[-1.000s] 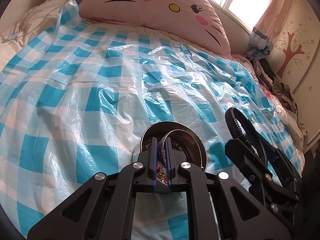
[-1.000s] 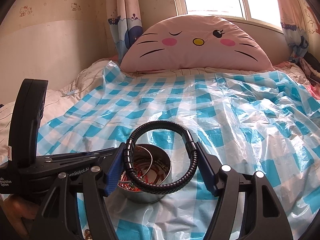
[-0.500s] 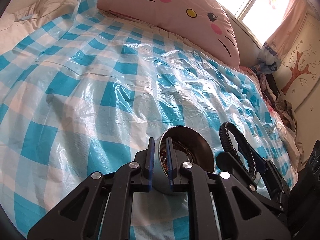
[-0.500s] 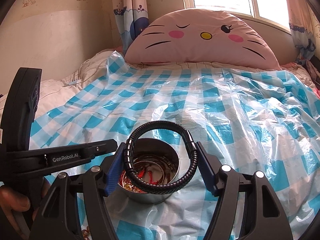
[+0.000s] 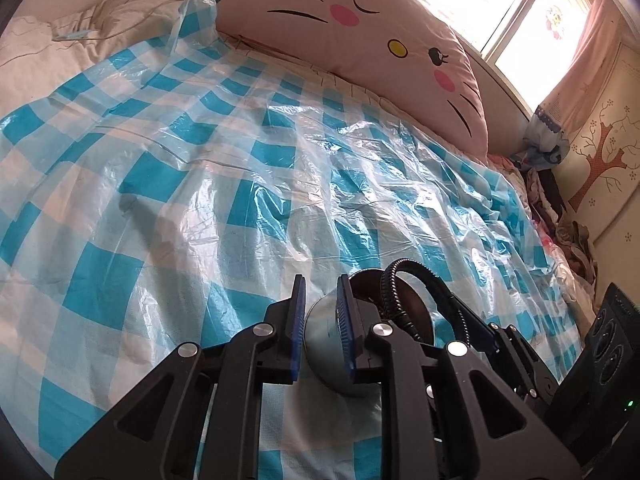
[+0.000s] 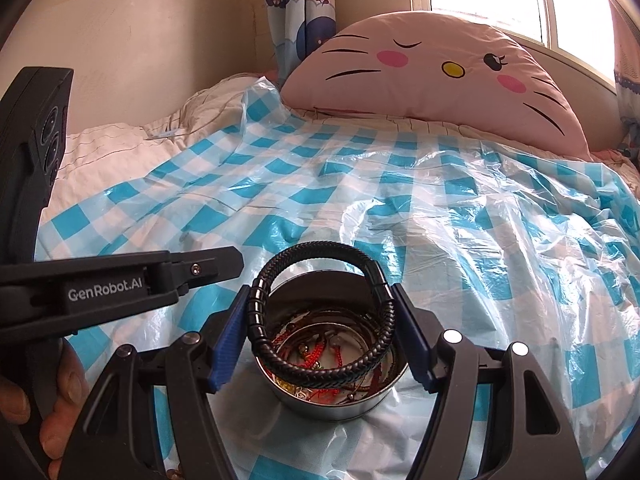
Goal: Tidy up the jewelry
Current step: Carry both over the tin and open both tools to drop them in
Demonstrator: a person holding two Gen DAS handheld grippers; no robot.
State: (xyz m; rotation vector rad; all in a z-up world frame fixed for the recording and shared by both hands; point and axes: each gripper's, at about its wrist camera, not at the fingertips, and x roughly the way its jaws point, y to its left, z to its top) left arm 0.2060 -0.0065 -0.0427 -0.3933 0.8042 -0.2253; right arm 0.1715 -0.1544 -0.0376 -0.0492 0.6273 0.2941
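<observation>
A round metal tin (image 6: 336, 402) sits on the blue-checked plastic sheet and holds several bracelets and red cords (image 6: 320, 354). My right gripper (image 6: 322, 324) is shut on a black braided leather bracelet (image 6: 316, 250), held upright just over the tin's mouth. In the left wrist view my left gripper (image 5: 322, 322) has its jaws a little apart, empty, just in front of the tin's near wall (image 5: 324, 344). The black bracelet (image 5: 404, 280) shows there above the tin, held by the right gripper's fingers (image 5: 452, 304).
The checked plastic sheet (image 6: 440, 208) covers the bed. A large pink cat-face pillow (image 6: 432, 64) lies at the head of the bed below a window. Clothes are piled at the bed's right edge (image 5: 560, 216). The left gripper's body (image 6: 104, 292) reaches in beside the tin.
My left gripper has let go of a bracelet in the tin, drawn back out of it and opened slightly. The right gripper has brought the black bracelet closer over the tin.
</observation>
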